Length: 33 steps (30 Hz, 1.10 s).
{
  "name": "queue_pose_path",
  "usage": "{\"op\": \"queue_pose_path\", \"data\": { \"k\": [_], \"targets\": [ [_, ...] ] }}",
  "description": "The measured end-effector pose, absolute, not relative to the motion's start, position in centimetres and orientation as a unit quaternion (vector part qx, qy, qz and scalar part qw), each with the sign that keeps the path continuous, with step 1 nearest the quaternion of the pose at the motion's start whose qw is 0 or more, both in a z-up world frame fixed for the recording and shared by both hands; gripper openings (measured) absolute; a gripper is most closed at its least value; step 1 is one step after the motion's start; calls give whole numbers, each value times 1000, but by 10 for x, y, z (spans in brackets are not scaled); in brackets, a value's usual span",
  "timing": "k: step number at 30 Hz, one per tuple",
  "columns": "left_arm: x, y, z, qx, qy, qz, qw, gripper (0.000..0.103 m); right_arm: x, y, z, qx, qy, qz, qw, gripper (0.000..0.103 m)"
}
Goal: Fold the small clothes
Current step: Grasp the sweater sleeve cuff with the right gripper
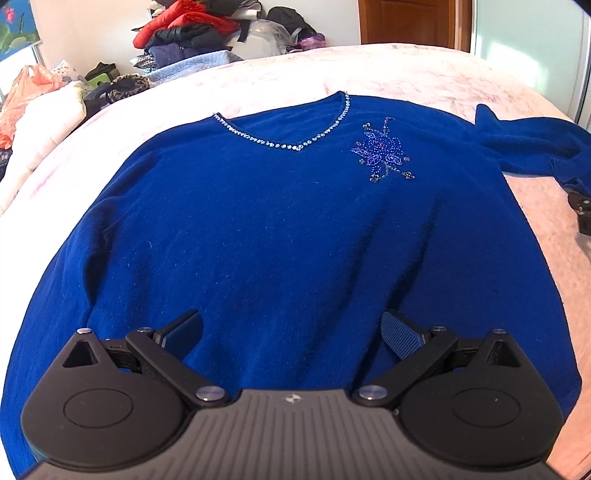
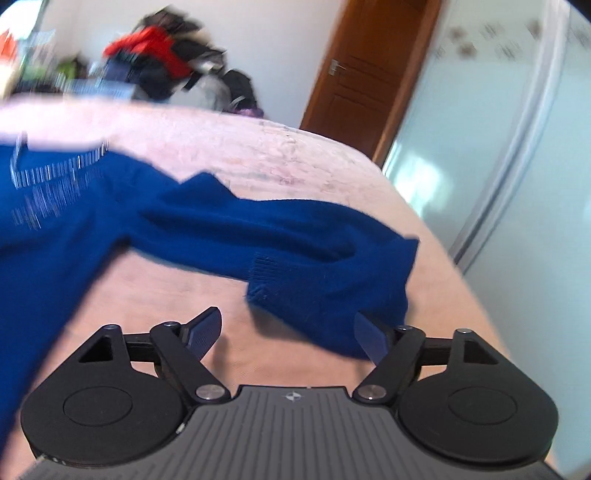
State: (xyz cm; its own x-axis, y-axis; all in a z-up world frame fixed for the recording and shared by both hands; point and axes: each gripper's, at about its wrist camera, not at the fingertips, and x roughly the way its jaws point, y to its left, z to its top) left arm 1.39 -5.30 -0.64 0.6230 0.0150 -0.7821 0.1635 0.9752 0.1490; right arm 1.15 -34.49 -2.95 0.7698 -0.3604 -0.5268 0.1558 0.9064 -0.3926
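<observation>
A royal-blue V-neck sweater lies face up on the bed, with a rhinestone neckline and a beaded flower. My left gripper hovers open above its lower body, with nothing between the fingers. One sleeve stretches out to the right. In the blurred right wrist view that sleeve ends in a ribbed cuff, which lies between the jaws of my right gripper. The cloth touches the right finger, but the left finger stands apart from it. Part of the right gripper shows at the left wrist view's edge.
The bed has a pale pink cover. A pile of clothes and bags lies beyond its far-left side. A wooden door and a pale wardrobe stand to the right, past the bed's edge.
</observation>
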Motion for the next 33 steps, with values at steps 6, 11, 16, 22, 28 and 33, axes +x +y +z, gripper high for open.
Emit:
{"op": "queue_pose_path", "data": {
  "k": [6, 11, 16, 22, 28, 33],
  "targets": [
    [22, -54, -10, 100, 439, -42, 892, 103, 27, -347, -35, -224, 308, -123, 916, 51],
    [24, -57, -12, 108, 439, -47, 891, 103, 28, -355, -32, -202, 309, -114, 922, 3],
    [32, -52, -8, 105, 432, -41, 895, 103, 24, -380, -7, -73, 292, -85, 950, 3],
    [42, -42, 2, 85, 418, -26, 904, 103, 34, -420, 39, 111, 237, -37, 964, 4],
    [48, -38, 4, 79, 414, -14, 907, 103, 46, -416, 76, 185, 189, 18, 964, 6],
    [50, -34, 3, 76, 416, -8, 906, 103, 60, -381, 91, 173, 174, 58, 968, 6]
  ]
}}
